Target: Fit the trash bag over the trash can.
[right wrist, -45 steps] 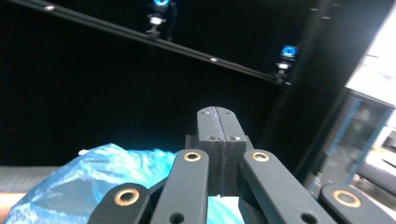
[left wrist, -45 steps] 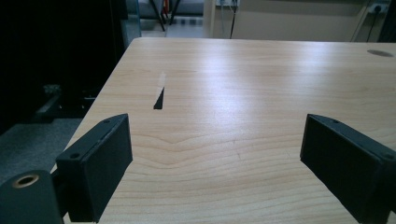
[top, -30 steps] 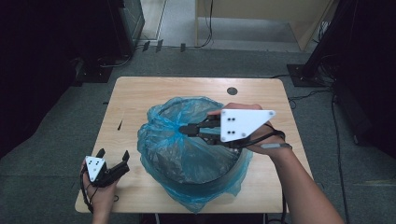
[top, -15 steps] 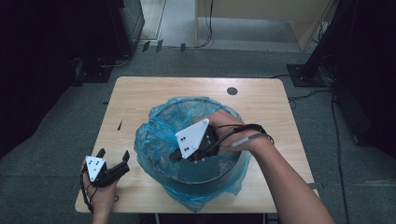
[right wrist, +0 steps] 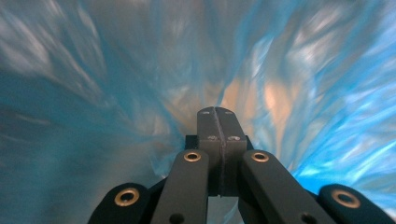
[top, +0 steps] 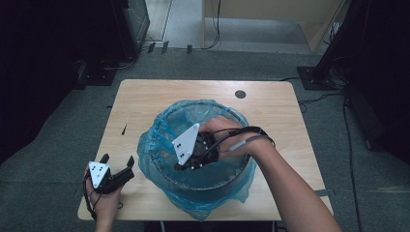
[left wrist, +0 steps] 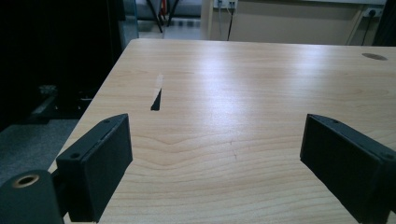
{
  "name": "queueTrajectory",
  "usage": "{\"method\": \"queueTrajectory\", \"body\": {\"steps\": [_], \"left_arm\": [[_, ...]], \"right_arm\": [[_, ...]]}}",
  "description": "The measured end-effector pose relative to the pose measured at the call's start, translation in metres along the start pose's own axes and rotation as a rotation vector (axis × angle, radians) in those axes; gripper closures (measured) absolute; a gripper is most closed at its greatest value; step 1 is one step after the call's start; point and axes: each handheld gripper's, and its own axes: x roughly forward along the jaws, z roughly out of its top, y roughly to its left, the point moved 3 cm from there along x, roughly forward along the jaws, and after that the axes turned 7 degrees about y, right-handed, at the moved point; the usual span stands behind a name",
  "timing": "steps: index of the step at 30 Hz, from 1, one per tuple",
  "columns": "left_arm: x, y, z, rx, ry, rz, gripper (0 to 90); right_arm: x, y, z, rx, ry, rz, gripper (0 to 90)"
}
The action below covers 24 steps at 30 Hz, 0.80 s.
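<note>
We hold the right gripper (top: 186, 166) inside the blue bag (top: 159, 145) (jaws pressed together, nothing between); left gripper (top: 117, 166) rests spread, near-left on the table (top: 159, 96).

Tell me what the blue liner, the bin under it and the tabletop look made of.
Translucent blue bin liner: thin plastic film, probably polyethylene; glossy, crinkled, lets light through.
Round dark bin: looks like rigid plastic, though the liner covers most of it, so unsure.
Pale wooden tabletop: wood or wood-grain laminate; printed-looking grain, satin sheen.
</note>
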Motion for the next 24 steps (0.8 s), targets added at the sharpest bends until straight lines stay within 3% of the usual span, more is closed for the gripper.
{"method": "queueTrajectory", "body": {"steps": [3, 8, 12, 19, 24], "left_arm": [[0.000, 0.000, 0.000, 0.006, 0.004, 0.001, 9.5], [0.000, -0.001, 0.000, 0.007, 0.002, 0.003, 9.5], [0.000, -0.002, 0.000, 0.013, 0.000, 0.005, 9.5], [0.000, -0.001, 0.000, 0.006, 0.002, 0.000, 9.5], [0.000, -0.001, 0.000, 0.007, -0.001, -0.001, 9.5]], "right_arm": [[-0.016, 0.001, 0.003, -0.002, -0.045, -0.038, 90.0], [-0.031, 0.004, 0.006, -0.007, -0.062, -0.064, 90.0], [-0.012, 0.002, 0.001, 0.002, 0.024, -0.040, 90.0], [0.019, -0.008, -0.013, 0.054, 0.161, 0.095, 90.0], [0.035, -0.012, -0.016, 0.055, 0.246, 0.128, 90.0]]}}
